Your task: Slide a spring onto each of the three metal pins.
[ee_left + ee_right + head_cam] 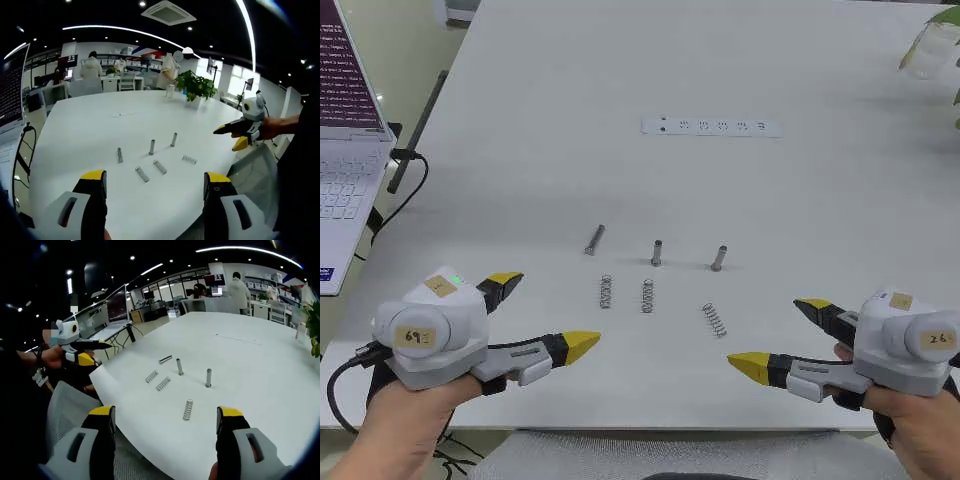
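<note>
A: What is being held right now?

B: Nothing is being held. The left gripper (545, 312) is being held wide open at the lower left of the head view. The right gripper (780, 333) is being held wide open at the lower right. Both are being pointed in over the near edge of the white surface (570, 100).

A: Where are the springs being seen?

B: They are being seen in a row near the middle of the head view: the left spring (606, 291), the middle spring (647, 295) and the right spring (714, 319). Just above them in the frame, the left pin (594, 240), the middle pin (657, 252) and the right pin (719, 258) are being seen. No spring is being carried by a pin yet.

A: Are all the pins being seen standing up?

B: The middle pin and the right pin seem to be standing. The left pin seems to be lying on its side.

A: How is this step being done well?

B: One spring is best picked up softly by its side, near one end, so the hole is being left free. If it is being squeezed too hard, it could be bent or popped away. Then it should be lined up straight over a standing pin and slid down. The lying pin may need to be stood up or steadied by the other gripper.
</note>
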Available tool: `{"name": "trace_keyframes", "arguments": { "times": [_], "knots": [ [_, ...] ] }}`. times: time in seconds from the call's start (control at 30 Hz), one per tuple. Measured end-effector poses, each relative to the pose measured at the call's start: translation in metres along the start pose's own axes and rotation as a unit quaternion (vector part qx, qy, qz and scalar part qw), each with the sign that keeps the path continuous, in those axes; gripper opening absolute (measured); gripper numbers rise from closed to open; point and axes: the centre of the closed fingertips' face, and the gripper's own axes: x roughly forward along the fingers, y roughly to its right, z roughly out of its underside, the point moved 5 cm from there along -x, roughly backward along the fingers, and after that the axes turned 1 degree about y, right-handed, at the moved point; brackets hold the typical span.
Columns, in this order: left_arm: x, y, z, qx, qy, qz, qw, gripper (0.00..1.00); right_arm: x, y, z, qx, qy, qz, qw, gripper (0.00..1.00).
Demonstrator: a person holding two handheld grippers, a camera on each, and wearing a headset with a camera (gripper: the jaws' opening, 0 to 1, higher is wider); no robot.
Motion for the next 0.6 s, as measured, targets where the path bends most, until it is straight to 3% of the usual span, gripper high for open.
{"name": "trace_keyframes", "arguments": {
  "times": [0.6],
  "knots": [
    [-0.0003,0.0008,-0.0011,-0.002,0.002,0.003,1.0000,0.75,-0.0027,0.0023,-0.0043,0.004,0.005,0.011,0.9999,0.79]
  ]
}}
